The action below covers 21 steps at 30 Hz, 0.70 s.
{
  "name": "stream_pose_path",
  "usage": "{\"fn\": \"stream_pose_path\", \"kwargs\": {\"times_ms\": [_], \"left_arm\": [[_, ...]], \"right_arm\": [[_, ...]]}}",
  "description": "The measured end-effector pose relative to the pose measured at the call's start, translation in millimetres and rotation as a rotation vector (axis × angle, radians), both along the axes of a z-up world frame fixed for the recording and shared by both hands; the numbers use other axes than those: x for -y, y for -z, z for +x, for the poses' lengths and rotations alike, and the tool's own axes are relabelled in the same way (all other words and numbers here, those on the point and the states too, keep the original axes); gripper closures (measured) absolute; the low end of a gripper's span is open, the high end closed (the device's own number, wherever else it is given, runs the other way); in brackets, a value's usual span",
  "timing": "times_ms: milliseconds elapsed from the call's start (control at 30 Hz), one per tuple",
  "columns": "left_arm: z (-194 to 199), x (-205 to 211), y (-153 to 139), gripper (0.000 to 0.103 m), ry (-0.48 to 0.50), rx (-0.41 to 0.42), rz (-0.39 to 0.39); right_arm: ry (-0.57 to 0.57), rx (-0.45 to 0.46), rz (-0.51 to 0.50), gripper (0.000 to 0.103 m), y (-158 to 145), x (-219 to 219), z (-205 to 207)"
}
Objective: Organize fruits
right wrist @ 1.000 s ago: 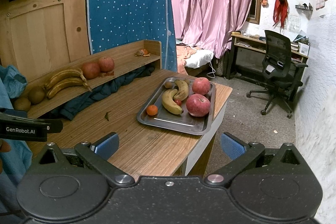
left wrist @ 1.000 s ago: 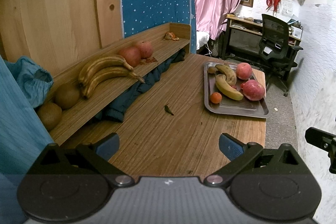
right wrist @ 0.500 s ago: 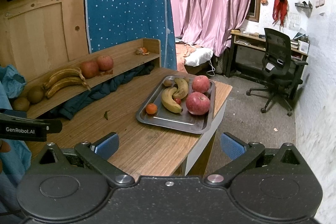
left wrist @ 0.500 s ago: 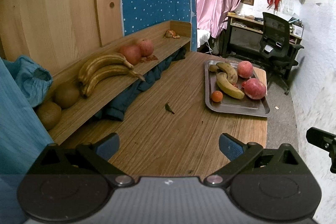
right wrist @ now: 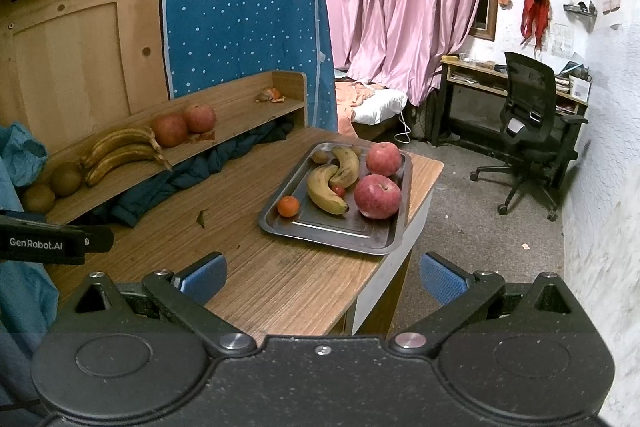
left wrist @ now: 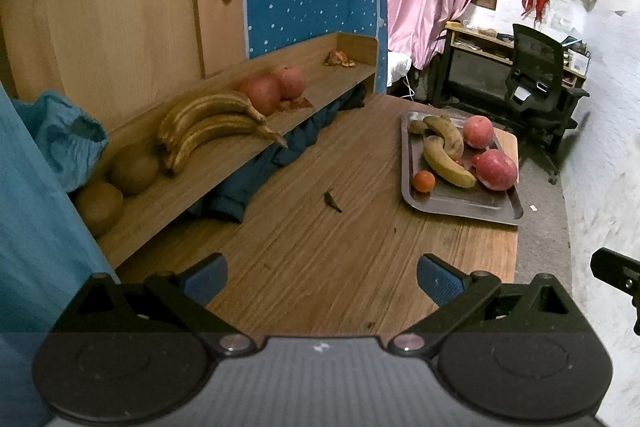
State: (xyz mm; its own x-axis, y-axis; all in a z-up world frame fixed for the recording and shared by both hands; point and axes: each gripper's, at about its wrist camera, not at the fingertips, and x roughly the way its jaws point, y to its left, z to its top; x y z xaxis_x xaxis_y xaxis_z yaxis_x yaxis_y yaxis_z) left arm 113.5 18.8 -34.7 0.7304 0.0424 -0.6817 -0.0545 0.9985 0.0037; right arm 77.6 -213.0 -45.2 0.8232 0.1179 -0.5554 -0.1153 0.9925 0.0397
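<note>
Wooden shelf (right wrist: pixel 224 115) holds sorted fruit, tray (right wrist: pixel 340 231) seemingly unsorted; left gripper (left wrist: pixel 322 281) and right gripper (right wrist: pixel 322 279) gape empty.

4 bananas (right wrist: pixel 326 193), 4 apples (right wrist: pixel 377 196), 4 kiwis (right wrist: pixel 66 179), 1 orange (right wrist: pixel 288 206), 1 tray (right wrist: pixel 340 231)

The left gripper (left wrist: pixel 322 277) hangs over the wooden desk (left wrist: pixel 320 267), fingers spread with nothing between them. On the shelf (left wrist: pixel 224 171) lie two bananas (left wrist: pixel 212 131). A metal tray (left wrist: pixel 460 205) holds apples, bananas and a small orange (left wrist: pixel 423 181).
</note>
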Motion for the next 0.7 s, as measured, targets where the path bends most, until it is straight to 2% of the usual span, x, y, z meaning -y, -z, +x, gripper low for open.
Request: {"fn": "stream_pose_path", "kwargs": {"times_ms": [700], "left_arm": [[7.0,-1.4,2.4,0.0,-0.019,-0.013,-0.008]], "right_arm": [[-0.009,-0.008,-0.005,0.001,2.8,0.4,4.9]]}}
